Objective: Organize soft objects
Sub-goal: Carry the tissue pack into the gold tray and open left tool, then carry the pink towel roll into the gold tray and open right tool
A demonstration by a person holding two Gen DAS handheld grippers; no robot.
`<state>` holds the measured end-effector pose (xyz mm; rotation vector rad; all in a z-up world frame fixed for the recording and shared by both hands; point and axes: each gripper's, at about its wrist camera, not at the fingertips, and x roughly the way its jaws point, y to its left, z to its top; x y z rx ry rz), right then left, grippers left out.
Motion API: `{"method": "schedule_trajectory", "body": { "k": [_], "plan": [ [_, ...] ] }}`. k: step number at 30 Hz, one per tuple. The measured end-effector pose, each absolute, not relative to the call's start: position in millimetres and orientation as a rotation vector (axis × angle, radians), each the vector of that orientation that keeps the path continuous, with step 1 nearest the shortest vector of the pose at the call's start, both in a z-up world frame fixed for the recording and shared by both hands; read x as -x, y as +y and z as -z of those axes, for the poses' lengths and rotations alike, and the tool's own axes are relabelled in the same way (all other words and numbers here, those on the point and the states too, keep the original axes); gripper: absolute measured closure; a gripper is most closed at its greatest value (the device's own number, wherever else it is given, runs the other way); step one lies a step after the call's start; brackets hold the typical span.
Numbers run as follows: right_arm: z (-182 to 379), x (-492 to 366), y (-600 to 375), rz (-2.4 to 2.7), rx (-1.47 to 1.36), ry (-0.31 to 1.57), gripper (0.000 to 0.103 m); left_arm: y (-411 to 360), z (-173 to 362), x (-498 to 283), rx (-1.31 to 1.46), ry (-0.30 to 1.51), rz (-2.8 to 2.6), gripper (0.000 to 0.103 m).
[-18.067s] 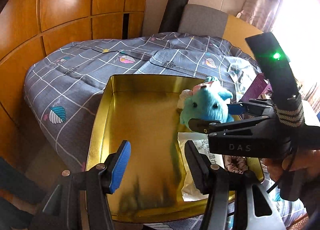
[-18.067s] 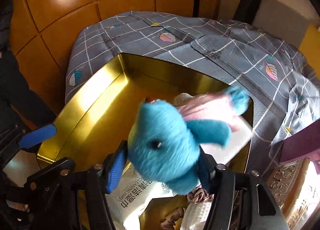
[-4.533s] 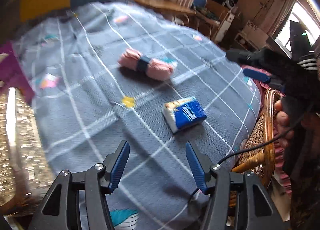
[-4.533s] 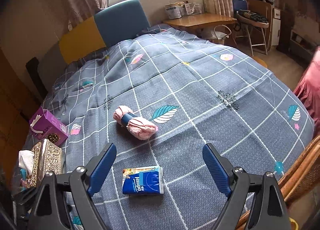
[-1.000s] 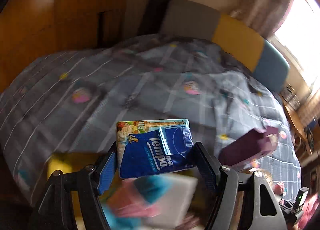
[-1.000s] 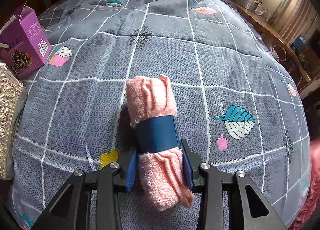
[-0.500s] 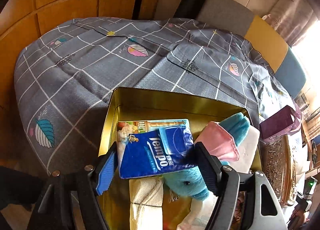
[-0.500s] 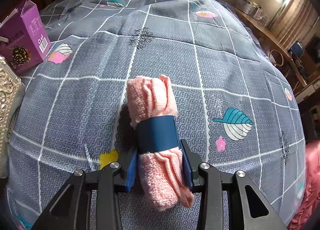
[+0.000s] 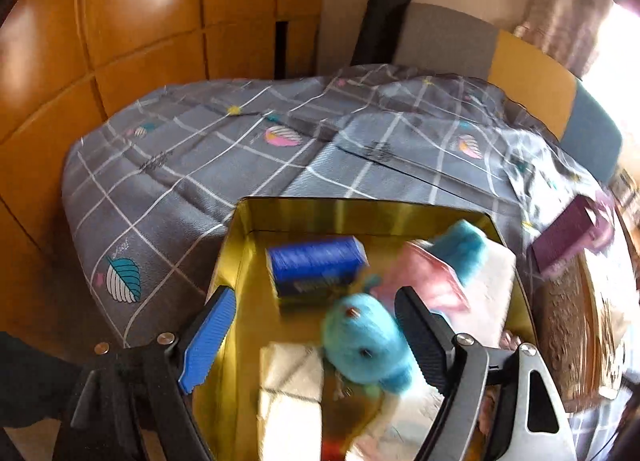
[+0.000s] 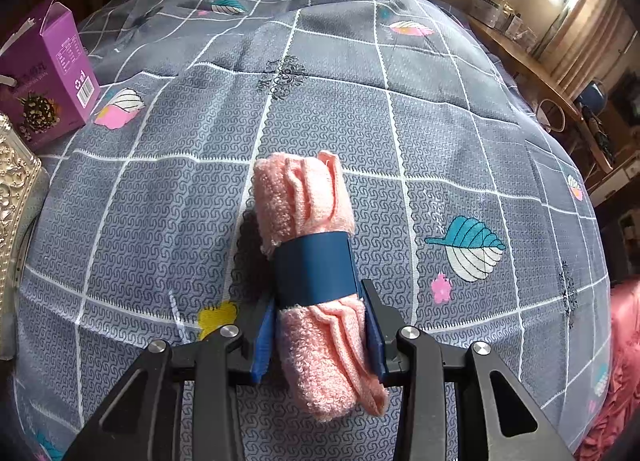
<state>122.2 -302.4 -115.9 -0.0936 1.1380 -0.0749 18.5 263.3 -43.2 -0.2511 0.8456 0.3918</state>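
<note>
Left wrist view shows the left gripper [image 9: 316, 335] with jaws opening, empty, above the blue tissue pack [image 9: 316, 267] inside the gold metal tin [image 9: 360, 209]; the right gripper [image 10: 320, 335] clamps the rolled pink towel [image 10: 310, 217] (navy-banded) on the grey checked bedspread [image 10: 440, 133], probably next to be carried to the tin.

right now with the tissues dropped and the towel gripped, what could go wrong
1. The left tool is opening right above the blue plush; lifting out, it might snag it.
2. The tissue pack looks tilted in the crowded gold tin, leaving little room.
3. The right tool pinches the pink towel below its band; the roll could sag.
</note>
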Motion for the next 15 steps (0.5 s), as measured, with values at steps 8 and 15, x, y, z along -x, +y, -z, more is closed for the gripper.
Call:
{"method": "schedule_trajectory", "body": {
  "k": [8,15],
  "plan": [
    [114.9,-124.8,-307.0,0.079,0.057,1.144,0.056,204.8,39.5,-2.3,0.126,0.838,-0.292,0.02],
    [103.2,-123.4,-305.0,0.09,0.084,1.071,0.043,174.7,36.7,8.5,0.079,0.827,-0.237,0.02]
  ]
}}
